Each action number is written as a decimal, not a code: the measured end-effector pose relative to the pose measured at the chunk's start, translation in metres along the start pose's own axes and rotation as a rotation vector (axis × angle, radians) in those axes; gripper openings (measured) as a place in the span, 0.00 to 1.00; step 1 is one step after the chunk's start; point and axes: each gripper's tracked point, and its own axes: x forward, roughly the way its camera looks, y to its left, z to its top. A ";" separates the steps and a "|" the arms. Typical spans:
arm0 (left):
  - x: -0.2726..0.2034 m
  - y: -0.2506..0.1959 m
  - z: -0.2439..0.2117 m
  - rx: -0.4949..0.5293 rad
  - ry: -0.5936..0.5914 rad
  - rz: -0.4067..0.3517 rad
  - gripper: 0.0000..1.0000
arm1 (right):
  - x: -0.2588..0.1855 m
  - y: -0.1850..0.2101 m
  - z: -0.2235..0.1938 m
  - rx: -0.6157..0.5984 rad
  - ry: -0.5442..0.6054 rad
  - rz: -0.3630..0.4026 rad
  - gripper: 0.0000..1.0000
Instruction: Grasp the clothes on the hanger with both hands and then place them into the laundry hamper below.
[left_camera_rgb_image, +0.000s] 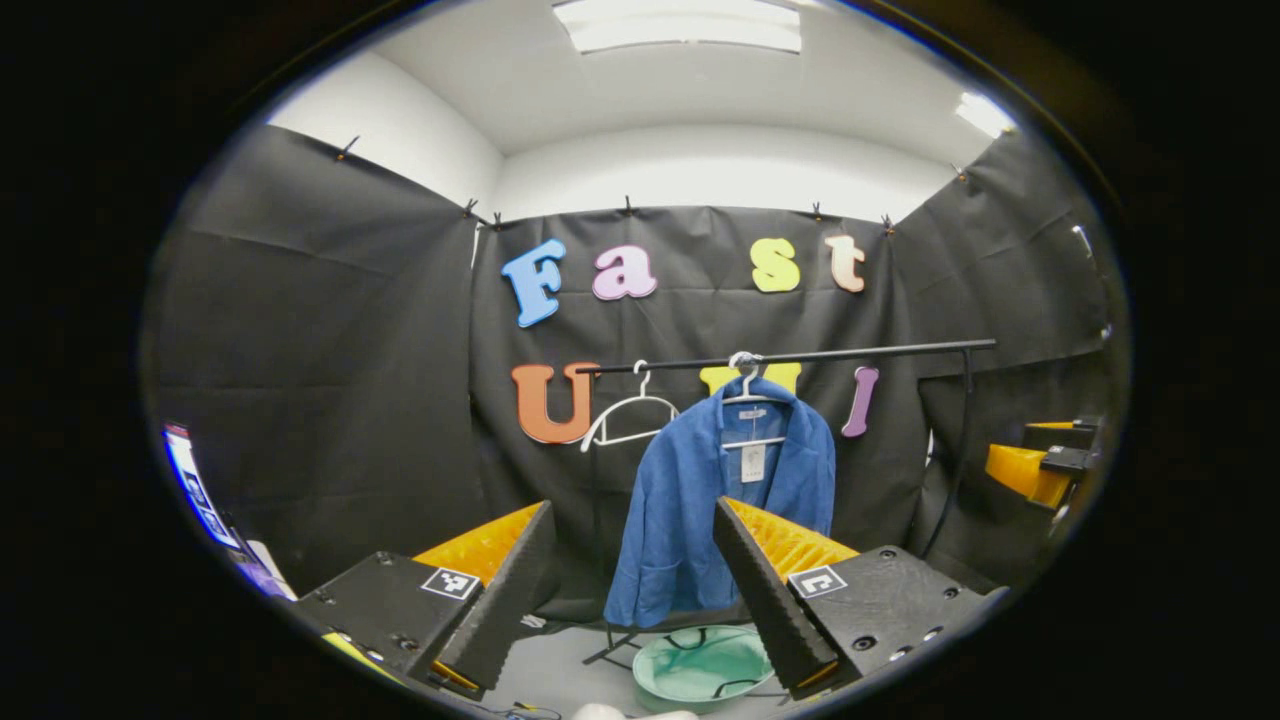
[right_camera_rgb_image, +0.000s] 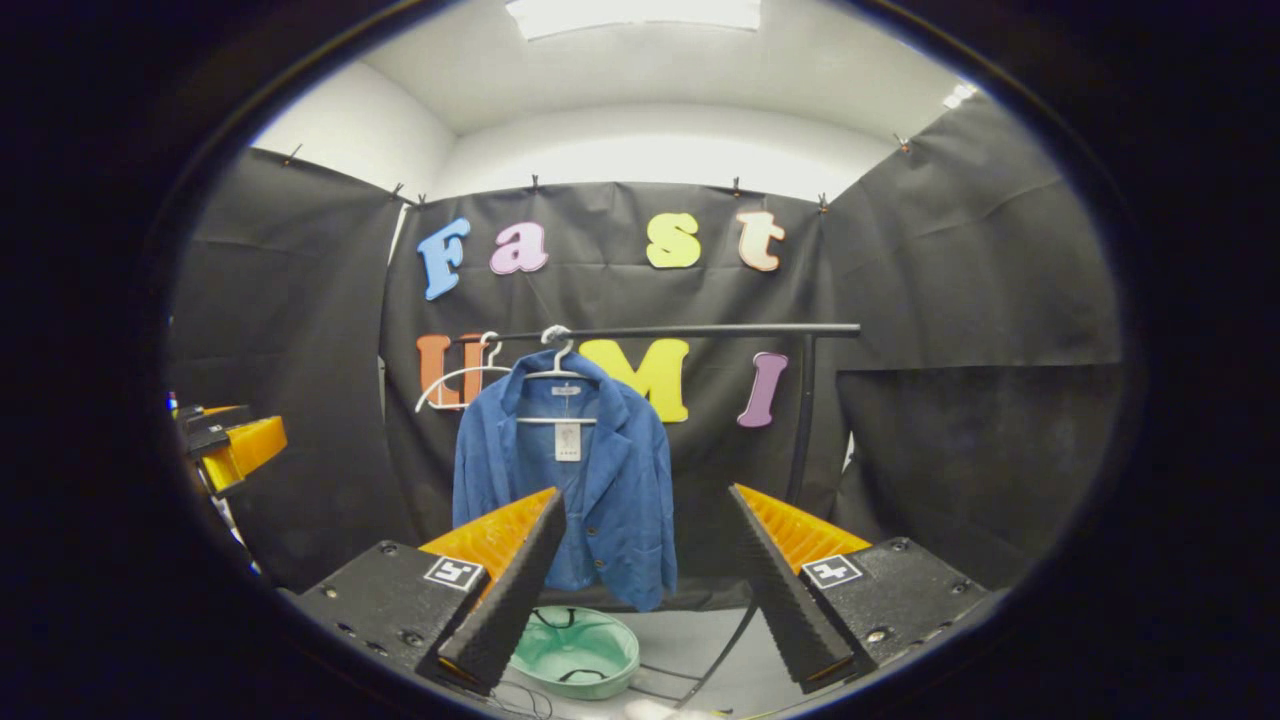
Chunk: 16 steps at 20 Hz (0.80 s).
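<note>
We're at the start: nothing's grasped yet. Blue jacket (left_camera_rgb_image: 722, 500) hangs on its white hanger (right_camera_rgb_image: 556, 374) from the black rail (left_camera_rgb_image: 800, 356), far from us, w/ the green hamper (right_camera_rgb_image: 578, 650) on the floor right below. Left gripper (left_camera_rgb_image: 632, 590) is spread wide, holding nothing; right gripper (right_camera_rgb_image: 645, 585) too, both well short of the cloth. Left to do: reach, pinch both sides, lift off, drop in. An empty hanger (left_camera_rgb_image: 628, 420) hangs just left of the jacket & cables lie near the hamper, so snags are possible.
</note>
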 end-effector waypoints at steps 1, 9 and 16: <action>-0.001 0.000 0.000 -0.002 0.000 -0.001 1.00 | -0.001 0.001 0.000 -0.001 0.000 0.000 1.00; -0.002 -0.007 -0.003 0.005 0.002 -0.002 1.00 | -0.002 0.005 -0.006 -0.014 0.015 0.016 1.00; 0.014 -0.028 -0.006 -0.018 0.007 -0.017 1.00 | 0.017 -0.009 -0.023 -0.004 0.049 0.013 0.99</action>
